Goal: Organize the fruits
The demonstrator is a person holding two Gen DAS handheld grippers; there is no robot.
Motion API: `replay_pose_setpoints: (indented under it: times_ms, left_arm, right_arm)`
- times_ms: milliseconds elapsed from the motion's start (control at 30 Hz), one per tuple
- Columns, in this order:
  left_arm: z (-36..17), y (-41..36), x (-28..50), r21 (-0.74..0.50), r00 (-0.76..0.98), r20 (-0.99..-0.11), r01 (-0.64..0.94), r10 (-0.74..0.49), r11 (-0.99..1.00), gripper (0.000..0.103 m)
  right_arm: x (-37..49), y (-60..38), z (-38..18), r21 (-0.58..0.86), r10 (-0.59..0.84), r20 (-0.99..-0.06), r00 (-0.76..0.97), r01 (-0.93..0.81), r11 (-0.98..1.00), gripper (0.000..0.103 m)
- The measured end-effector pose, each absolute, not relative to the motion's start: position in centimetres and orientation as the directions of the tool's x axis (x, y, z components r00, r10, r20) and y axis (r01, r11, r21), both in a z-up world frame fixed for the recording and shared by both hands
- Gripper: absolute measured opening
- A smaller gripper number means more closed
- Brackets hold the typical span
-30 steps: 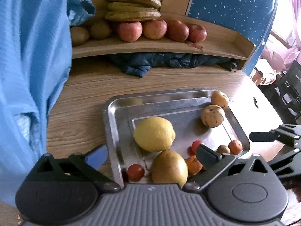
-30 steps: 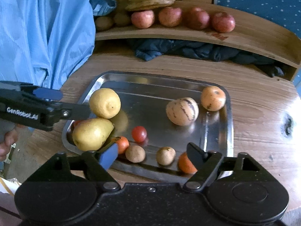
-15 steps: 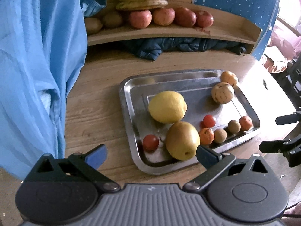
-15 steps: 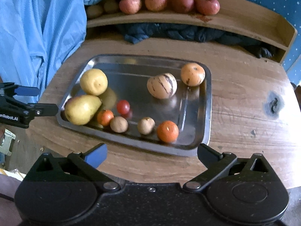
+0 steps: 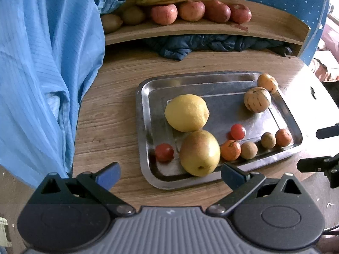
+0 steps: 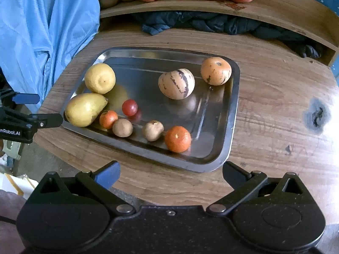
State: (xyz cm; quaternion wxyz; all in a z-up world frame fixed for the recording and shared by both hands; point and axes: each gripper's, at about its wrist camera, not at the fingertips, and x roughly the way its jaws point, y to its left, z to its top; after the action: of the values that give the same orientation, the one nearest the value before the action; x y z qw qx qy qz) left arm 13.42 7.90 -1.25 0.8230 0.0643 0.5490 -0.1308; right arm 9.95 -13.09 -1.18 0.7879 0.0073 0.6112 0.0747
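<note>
Fruits on steel tray (image 5: 142,114) just ahead of both grippers, left gripper (image 5: 169,174) spread wide near pear (image 5: 199,152), right gripper (image 6: 170,172) spread wide near orange (image 6: 177,139), lemon (image 5: 186,112) beyond, apples (image 5: 191,10) on far shelf (image 5: 211,28), wooden counter (image 6: 275,97) beneath.

Left tool (image 5: 169,174): jaws spread wide, nothing between them, level, fingers pointing forward. Right tool (image 6: 170,172): jaws spread wide too, nothing held. Each tool's fingers show at the edge of the other's view, left tool at far left, right tool at far right.
</note>
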Motion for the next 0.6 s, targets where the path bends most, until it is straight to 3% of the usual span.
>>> replay_pose_setpoints:
  times_ms: [600]
  left_arm:
    - [0.8, 5.2, 15.4, 0.019, 0.446, -0.893, 0.164, -0.057, 0.986, 0.103]
  right_arm:
    - [13.7, -16.0, -0.6, 0.152, 0.213, -0.939, 0.268, -0.231, 0.961, 0.102]
